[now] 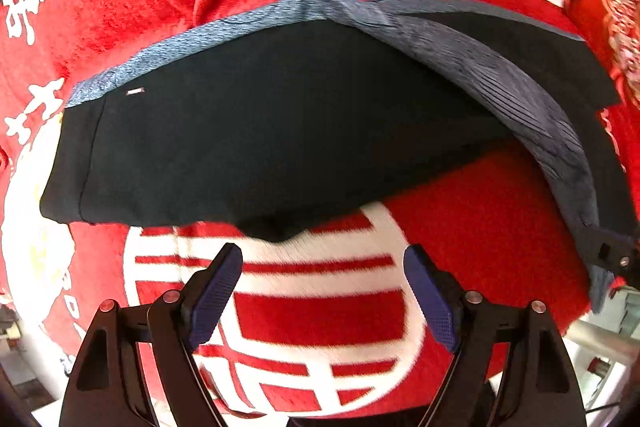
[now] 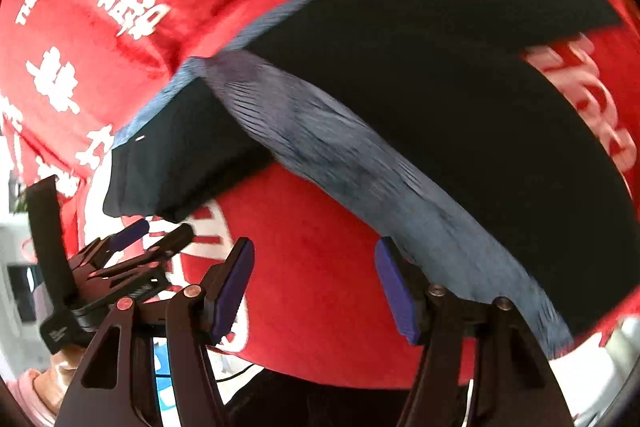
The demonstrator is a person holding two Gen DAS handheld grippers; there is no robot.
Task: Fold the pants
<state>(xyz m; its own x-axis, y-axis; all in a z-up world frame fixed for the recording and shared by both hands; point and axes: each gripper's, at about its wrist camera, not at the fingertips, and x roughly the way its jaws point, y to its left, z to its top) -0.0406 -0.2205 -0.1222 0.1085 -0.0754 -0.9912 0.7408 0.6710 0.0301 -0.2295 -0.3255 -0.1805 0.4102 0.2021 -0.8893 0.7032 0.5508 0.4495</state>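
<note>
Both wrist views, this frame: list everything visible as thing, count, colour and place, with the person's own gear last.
pants: one pair, dark navy with lighter blue-grey side stripe and ribbed waistband, lying spread on the blanket beyond both grippers.
blanket: one, red plush with white characters, covering the work surface under the pants.
left gripper: one, black with blue pads, jaws open and empty, over the blanket's white character near the pants' lower edge.
right gripper: one, black with blue pads, jaws open and empty, beside the waistband.
hand: one, partly seen at the right view's lower left, behind the left gripper.
</note>
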